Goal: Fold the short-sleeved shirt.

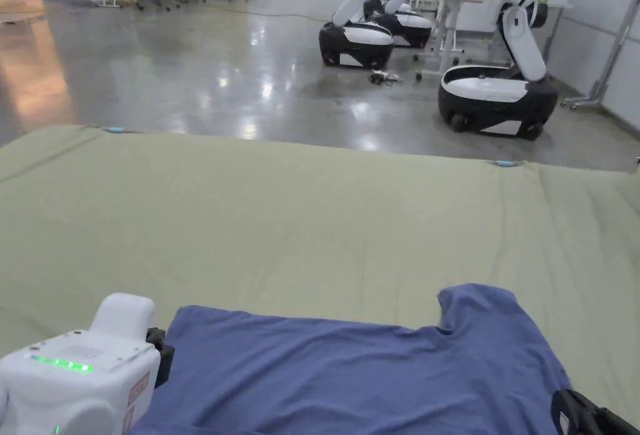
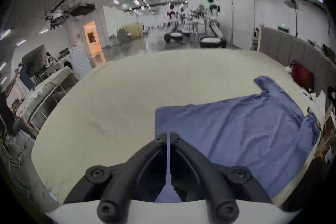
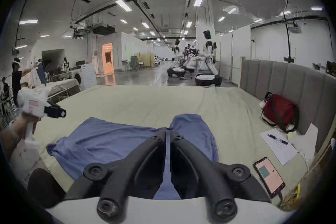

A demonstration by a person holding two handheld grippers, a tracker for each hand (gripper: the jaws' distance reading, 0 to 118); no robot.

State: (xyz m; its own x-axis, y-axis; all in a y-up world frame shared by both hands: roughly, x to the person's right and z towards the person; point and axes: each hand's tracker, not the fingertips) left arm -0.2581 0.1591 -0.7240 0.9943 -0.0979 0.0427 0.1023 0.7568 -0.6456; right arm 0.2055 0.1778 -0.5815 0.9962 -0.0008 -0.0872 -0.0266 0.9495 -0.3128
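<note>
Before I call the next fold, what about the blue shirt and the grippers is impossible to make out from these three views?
- Shirt: near half cut off by the head view's bottom edge.
- Shirt's far right edge: blurred and warped at the lens rim in the left gripper view.
- Left gripper grip: jaws cover the pinched cloth.
- Right gripper: jaws hide the cloth beneath.
- Phone and paper: too small to make out.

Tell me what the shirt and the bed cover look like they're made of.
Shirt: looks like thin, soft knit, probably cotton jersey, matte blue; it drapes in shallow wrinkles and pinches flat where each gripper is shut on it. Bed cover: seems a woven sheet, matte pale green, with long soft creases. The fibres themselves I cannot confirm.
</note>
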